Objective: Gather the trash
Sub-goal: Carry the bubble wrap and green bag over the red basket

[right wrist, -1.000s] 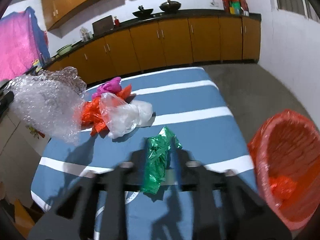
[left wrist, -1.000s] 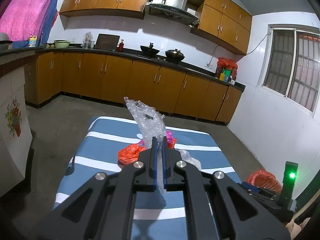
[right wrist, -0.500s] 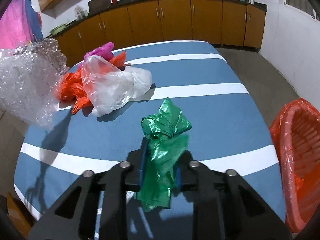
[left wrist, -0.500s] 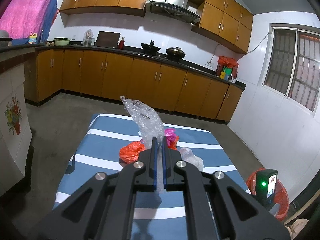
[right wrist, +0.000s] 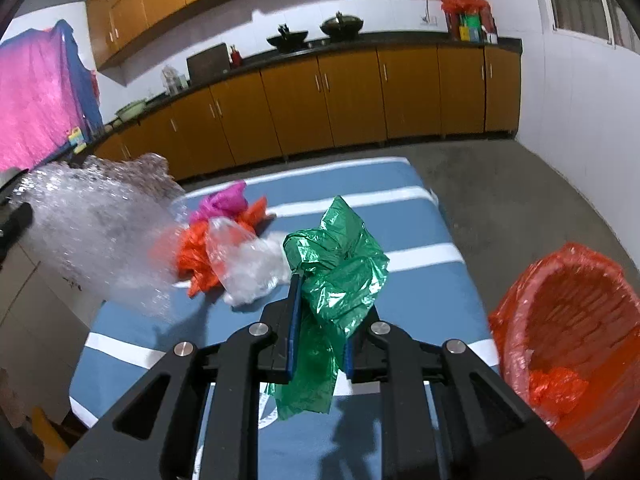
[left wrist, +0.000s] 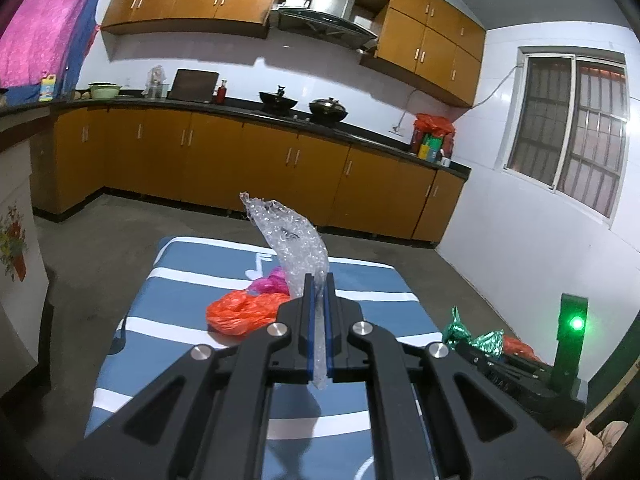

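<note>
My left gripper (left wrist: 317, 282) is shut on a crumpled sheet of clear bubble wrap (left wrist: 292, 240), which sticks up above the blue striped table (left wrist: 192, 276); the same wrap (right wrist: 100, 232) hangs at the left of the right wrist view. My right gripper (right wrist: 320, 304) is shut on a green plastic bag (right wrist: 340, 256), held up off the table. In the left wrist view the green bag (left wrist: 456, 330) shows at the lower right. An orange bag (right wrist: 192, 248), a pink bag (right wrist: 224, 200) and a clear bag (right wrist: 248, 268) lie heaped on the table.
A bin with an orange liner (right wrist: 568, 280) stands on the floor by the table's right side, with orange trash inside. Brown kitchen cabinets (left wrist: 280, 160) run along the far wall. Bare concrete floor (right wrist: 500, 184) surrounds the table.
My right gripper closed on the green bag and lifted it off the table. The left gripper kept its hold on the bubble wrap and drifted slightly.
</note>
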Tool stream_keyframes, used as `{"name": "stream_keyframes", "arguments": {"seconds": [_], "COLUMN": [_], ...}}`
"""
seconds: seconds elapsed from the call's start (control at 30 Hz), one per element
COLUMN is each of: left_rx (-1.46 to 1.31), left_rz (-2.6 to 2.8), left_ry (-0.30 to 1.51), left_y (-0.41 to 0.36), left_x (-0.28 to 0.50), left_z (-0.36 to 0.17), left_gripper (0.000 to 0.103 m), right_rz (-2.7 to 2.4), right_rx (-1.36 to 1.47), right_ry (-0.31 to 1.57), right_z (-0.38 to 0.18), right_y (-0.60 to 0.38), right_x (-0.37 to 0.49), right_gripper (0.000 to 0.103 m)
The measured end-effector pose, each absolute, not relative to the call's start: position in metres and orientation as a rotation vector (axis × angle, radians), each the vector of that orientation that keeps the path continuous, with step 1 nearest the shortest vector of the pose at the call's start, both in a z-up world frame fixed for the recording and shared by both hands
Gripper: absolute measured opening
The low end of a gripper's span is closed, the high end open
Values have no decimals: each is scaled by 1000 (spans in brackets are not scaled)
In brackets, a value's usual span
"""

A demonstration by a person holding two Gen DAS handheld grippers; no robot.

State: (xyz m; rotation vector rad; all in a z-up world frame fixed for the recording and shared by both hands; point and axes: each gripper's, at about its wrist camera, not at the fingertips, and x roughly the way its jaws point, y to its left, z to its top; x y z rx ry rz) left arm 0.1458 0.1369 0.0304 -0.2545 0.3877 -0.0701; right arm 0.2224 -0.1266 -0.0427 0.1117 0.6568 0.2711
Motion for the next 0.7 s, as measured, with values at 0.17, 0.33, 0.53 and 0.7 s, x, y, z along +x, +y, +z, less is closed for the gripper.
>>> {"name": "stream_keyframes", "arguments": {"seconds": [0.17, 0.33, 0.53, 0.7], "left_rx": [-244, -235, -217, -201], "left_rz": [-107, -147, -204, -263], "left_ry": [382, 380, 380, 391], "left_y": [120, 105, 78, 48], "left_x": [145, 144, 146, 149], "left_z": [37, 41, 46, 47], "left_gripper": [5, 5, 5, 5], "right_rz": [277, 267, 232, 194], "right_rx": [112, 117, 132, 145], "right_ry": [612, 580, 558, 546], "right_z": [-23, -11, -3, 1], "right_y": [-132, -141, -160, -182], "right_x": [212, 205, 197, 192], "right_gripper": [17, 17, 17, 17]}}
